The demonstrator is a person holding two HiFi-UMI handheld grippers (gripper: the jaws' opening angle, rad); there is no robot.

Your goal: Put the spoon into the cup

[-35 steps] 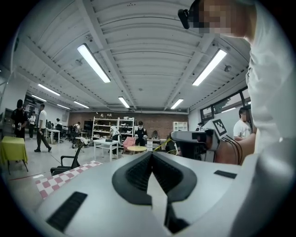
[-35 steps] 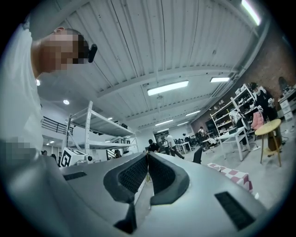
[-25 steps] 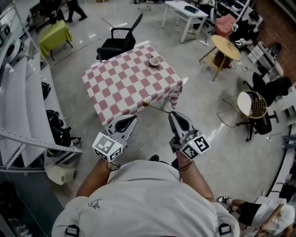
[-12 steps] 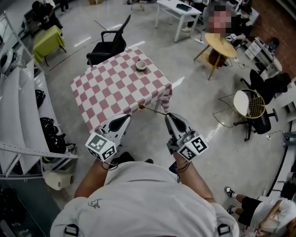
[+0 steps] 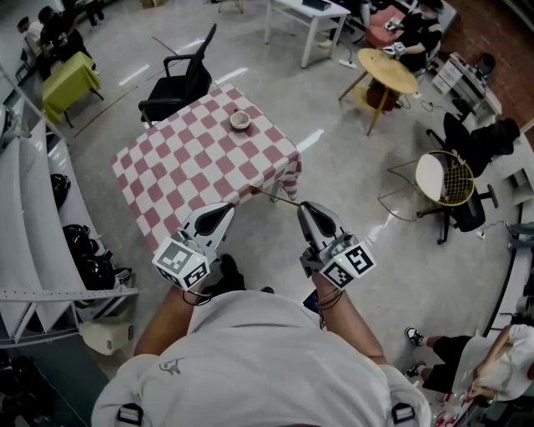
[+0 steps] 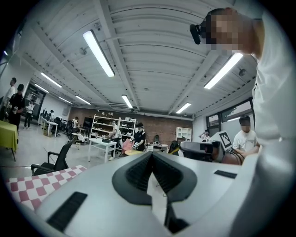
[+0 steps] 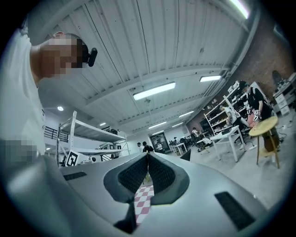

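Grey workshop floor (image 5: pixel 350 192) underfoot, with a checked bench (image 5: pixel 183 167) just ahead.

Right gripper (image 5: pixel 304 206): closed on the spoon (image 5: pixel 277 198), pinching the thin handle at the very tips. Held roughly level, with the spoon pointing left and slightly away. Bowl end seen from the head view against the cloth draped off the bench's near edge, toward the right corner. Along this gripper's own jaws, visible only as a yellowish sliver between pads pressed together, with red-and-white checks below.

Left gripper (image 5: pixel 225 207): closed as well, empty, tips pressed together. Held beside the right gripper at about the same height, in line with the bench's near edge from above. Just left of the spoon's bowl, not touching it.

Both held out in front of a white shirt (image 5: pixel 250 359), forearms bare.

Farther out, cup (image 5: pixel 240 120) upright near the bench's far corner, close to the far right edge. Well apart from the spoon and from both grippers. Small and round, pale at the rim, darker inside; contents too small to tell.

Beyond the far left edge, black chair (image 5: pixel 179 83) drawn up close to the bench. Off to the right, round wooden table (image 5: pixel 386 71), with a white desk (image 5: pixel 304 12) behind. Along the left, curved grey shelving (image 5: pixel 42 217) with dark things on it.
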